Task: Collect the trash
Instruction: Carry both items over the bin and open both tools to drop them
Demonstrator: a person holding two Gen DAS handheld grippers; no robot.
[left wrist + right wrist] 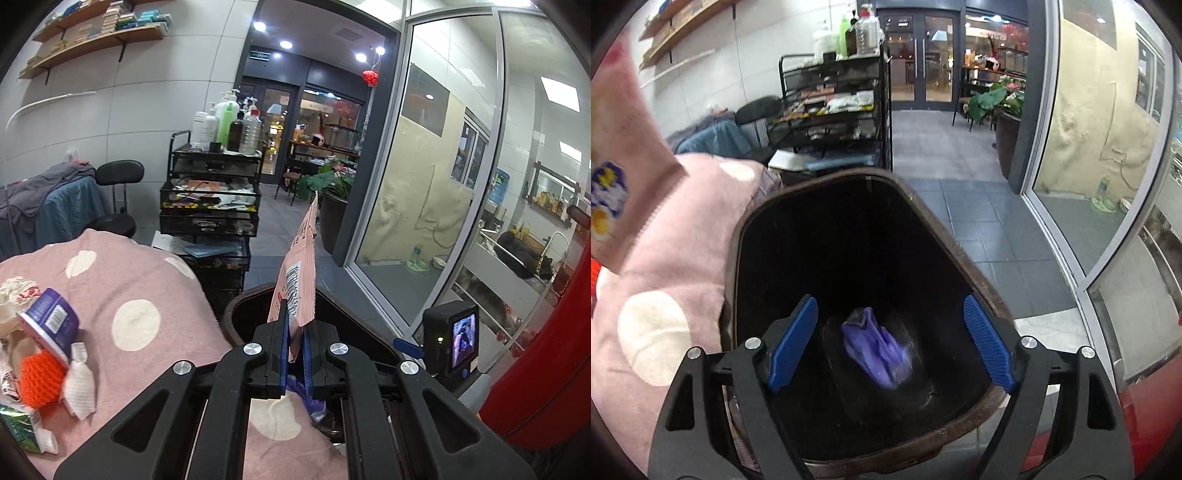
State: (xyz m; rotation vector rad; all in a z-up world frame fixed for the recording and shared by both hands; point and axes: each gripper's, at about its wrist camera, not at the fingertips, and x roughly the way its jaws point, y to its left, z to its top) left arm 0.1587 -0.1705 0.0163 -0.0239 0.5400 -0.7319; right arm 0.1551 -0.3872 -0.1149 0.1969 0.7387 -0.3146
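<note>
While my left tongs (pixel 295 345) clamp a thin pink foil wrapper (pixel 300 269) by its bottom edge, light and floppy, my right tongs (pixel 890 341) gape apart above a crumpled purple wrapper (pixel 877 349) inside the dark brown bin (pixel 964 240).

Right gripper (pixel 890 341) is hanging over the dark bin (pixel 960 258), jaws spread wide with nothing between; bin mouth ahead and below is lying open, only a purple wrapper (pixel 877 349) sitting at the bottom. To its left the pink dotted blanket (pixel 683 258) is crowding the rim. A pink packet (pixel 297 273) is sticking up from the left gripper (pixel 295 354), blocking straight ahead.
</note>
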